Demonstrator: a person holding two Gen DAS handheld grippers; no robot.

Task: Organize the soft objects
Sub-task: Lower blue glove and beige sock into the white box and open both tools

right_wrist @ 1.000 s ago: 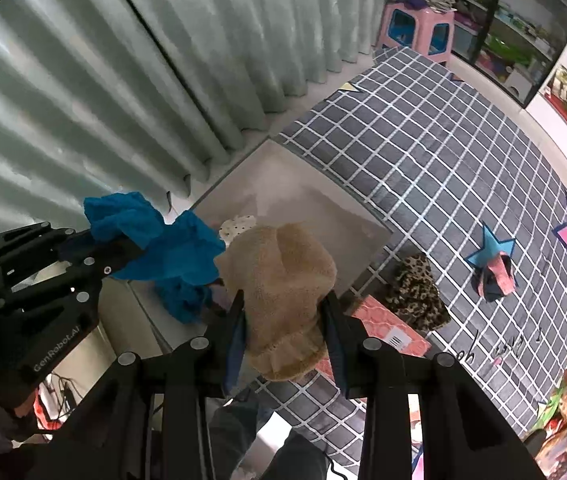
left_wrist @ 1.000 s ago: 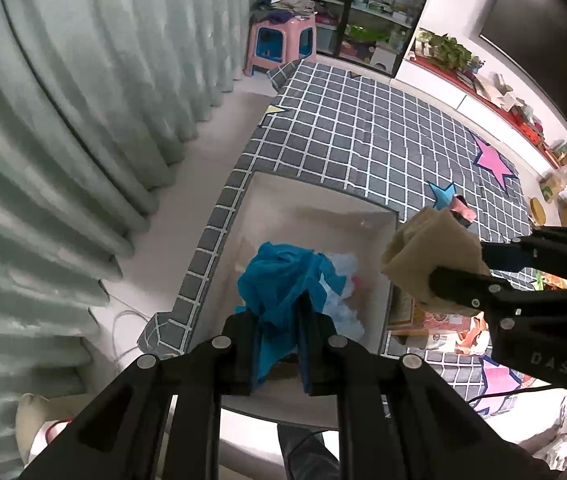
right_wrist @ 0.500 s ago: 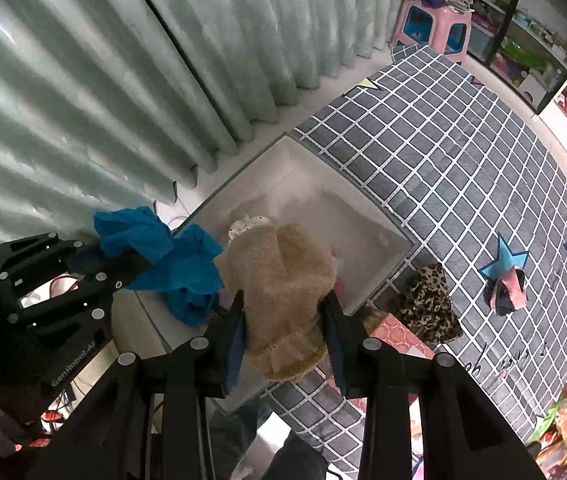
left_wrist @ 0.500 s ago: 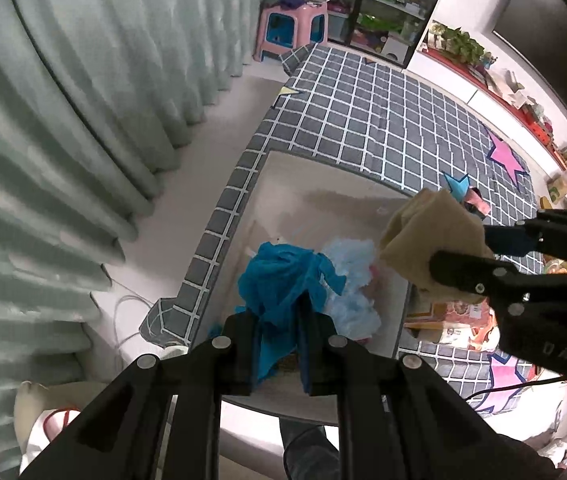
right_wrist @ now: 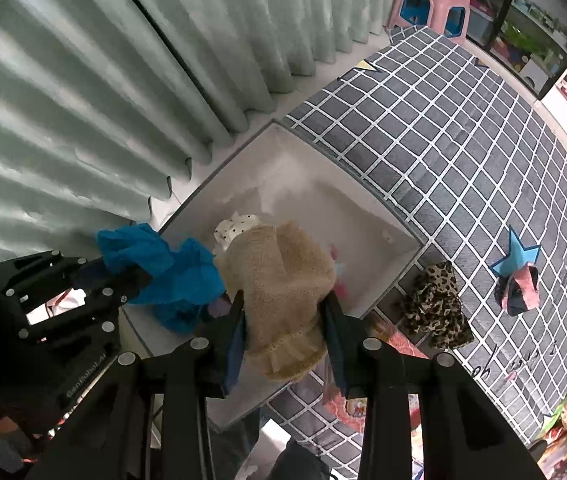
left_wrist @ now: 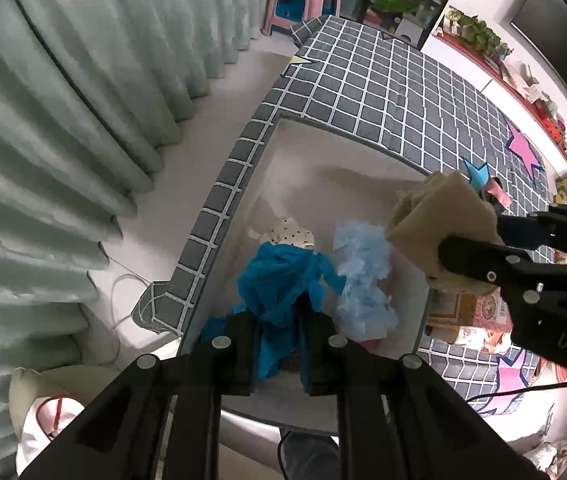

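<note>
- Tools: two, both pointing steeply down over an open white box (left_wrist: 347, 184) that sits on a grey grid-patterned mat (right_wrist: 463, 128).
- Left tool (left_wrist: 279, 340): clamped on a crumpled blue cloth (left_wrist: 279, 280); the cloth bunches up above the jaws and a tail hangs between them. From the right wrist view the same blue cloth (right_wrist: 163, 268) is over the box's left rim, near the curtain side.
- Right tool (right_wrist: 283, 328): clamped on a tan fleece item (right_wrist: 279, 280), which fills the gap between the two fingers. It hangs over the near part of the box. In the left wrist view the tan fleece item (left_wrist: 439, 220) is over the box's right wall.
- Box contents: a cream item with dark dots (left_wrist: 291, 234) toward the left side of the floor, a pale blue fluffy item (left_wrist: 363, 276) just beside it to the right, and something pink under the pale blue one; what it is cannot be told.
- Box position: at the mat's edge nearest a pale green pleated curtain (right_wrist: 143, 80).
- Mat, outside the box: a leopard-print cloth (right_wrist: 435, 304) just beside the box's right corner; a pink and dark item (right_wrist: 519, 288) further right, touching a blue star shape (right_wrist: 517, 256) on the mat.
- Red patterned flat item (left_wrist: 479, 312) lies on the mat against the box's near right side.
- Pink stool (right_wrist: 427, 8) stands beyond the mat's far corner.
</note>
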